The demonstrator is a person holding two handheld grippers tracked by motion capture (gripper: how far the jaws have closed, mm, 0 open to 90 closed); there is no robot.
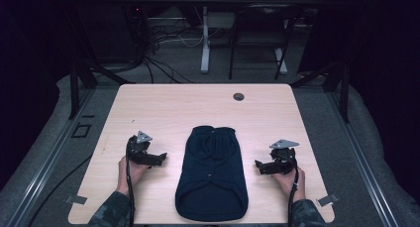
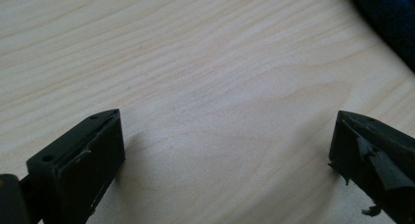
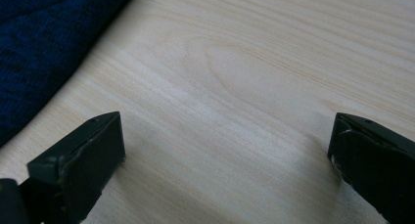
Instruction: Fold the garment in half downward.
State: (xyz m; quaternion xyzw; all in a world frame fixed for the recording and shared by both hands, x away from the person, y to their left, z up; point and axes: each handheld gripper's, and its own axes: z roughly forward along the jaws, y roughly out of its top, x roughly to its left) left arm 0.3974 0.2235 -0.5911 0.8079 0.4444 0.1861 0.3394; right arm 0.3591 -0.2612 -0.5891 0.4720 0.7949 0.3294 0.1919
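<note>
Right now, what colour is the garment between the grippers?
Dark navy blue garment; clearest in the right gripper view.

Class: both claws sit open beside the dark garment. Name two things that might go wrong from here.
The navy garment hangs slightly over the table's near edge, so a tug might drag it off. The left claw and right claw start apart from the cloth; uneven grips may bunch it.

Navy blue garment [image 1: 212, 175]; pale wood-grain table [image 1: 163, 103]; black grippers' fingers [image 2: 78, 160]; camouflage sleeves [image 1: 111, 212].
</note>
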